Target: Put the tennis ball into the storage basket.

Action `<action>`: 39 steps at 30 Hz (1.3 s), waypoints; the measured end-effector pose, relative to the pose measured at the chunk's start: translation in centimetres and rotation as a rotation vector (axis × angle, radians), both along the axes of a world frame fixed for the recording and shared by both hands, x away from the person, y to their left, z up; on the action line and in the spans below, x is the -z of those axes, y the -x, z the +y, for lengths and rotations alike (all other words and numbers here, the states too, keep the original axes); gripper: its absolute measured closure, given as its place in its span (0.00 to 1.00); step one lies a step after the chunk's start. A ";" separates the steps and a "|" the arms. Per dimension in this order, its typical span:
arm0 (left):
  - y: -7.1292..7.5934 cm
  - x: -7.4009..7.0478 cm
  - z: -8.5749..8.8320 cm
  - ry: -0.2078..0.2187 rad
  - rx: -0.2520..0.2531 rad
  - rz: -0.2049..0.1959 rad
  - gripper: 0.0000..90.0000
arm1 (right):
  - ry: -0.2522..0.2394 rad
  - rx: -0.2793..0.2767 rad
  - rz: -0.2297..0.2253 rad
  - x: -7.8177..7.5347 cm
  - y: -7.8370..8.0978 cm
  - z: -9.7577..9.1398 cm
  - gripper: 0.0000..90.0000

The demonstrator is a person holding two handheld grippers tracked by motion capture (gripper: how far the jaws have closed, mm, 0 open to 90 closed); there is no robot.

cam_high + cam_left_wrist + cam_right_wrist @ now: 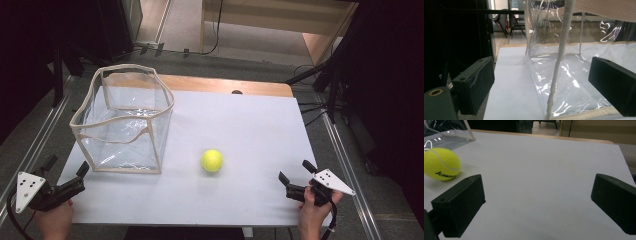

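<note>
a round yellow-green tennis ball (212,160) rests on the white table (240,135), right of centre in the high view, just right of a clear plastic box-shaped bag with beige trim (122,120) and apart from it. the left gripper (66,169), lower left, has its fingers apart, empty, near the bag's front corner. the right gripper (295,172), lower right, has its fingers apart, empty, well apart from the ball.

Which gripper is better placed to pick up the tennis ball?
Right, probably. The right gripper stands open with bare table between it and the tennis ball. The left gripper, also open, faces the clear bag corner, farther from the ball.
</note>
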State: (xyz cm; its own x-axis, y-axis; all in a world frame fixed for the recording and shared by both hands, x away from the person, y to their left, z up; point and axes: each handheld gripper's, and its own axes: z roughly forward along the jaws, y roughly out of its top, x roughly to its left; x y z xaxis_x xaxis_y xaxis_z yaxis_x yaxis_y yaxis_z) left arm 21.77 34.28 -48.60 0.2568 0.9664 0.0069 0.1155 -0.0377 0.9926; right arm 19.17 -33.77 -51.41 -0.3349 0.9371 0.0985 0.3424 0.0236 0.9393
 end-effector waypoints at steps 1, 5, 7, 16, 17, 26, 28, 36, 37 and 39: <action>0.0 0.0 0.0 -0.001 0.001 -0.001 0.08 | 0.006 -0.004 0.005 -0.1 0.0 0.1 0.00; 0.0 0.0 0.0 -0.002 0.001 0.001 0.08 | 0.006 -0.031 0.012 -0.3 -0.2 0.5 0.00; 0.0 0.0 0.0 -0.003 0.001 -0.003 0.08 | 0.010 -0.028 0.013 -0.5 -0.3 0.8 0.00; -0.1 0.0 -0.1 -0.006 -0.007 -0.001 0.08 | 0.102 -0.081 0.078 -2.6 -0.9 2.4 0.00; -0.1 0.0 -0.1 -0.005 -0.006 -0.003 0.08 | 0.108 -0.088 0.076 -2.8 -1.1 2.6 0.00; -0.1 0.0 -0.1 -0.007 -0.007 -0.002 0.08 | 0.130 -0.152 0.097 -4.3 -2.0 4.0 0.00; -0.1 0.0 -0.1 -0.012 -0.009 -0.002 0.08 | 0.135 -0.165 0.101 -4.5 -2.3 4.5 0.00; -0.1 0.0 -0.3 -0.020 -0.012 0.000 0.08 | 0.158 -0.232 0.117 -5.3 -3.6 5.9 0.00; -0.1 0.0 -0.3 -0.022 -0.013 0.001 0.08 | 0.158 -0.243 0.122 -5.6 -3.9 6.2 0.00; -0.2 0.0 -0.3 -0.025 -0.008 0.000 0.08 | 0.165 -0.253 0.125 -5.8 -4.2 6.6 0.00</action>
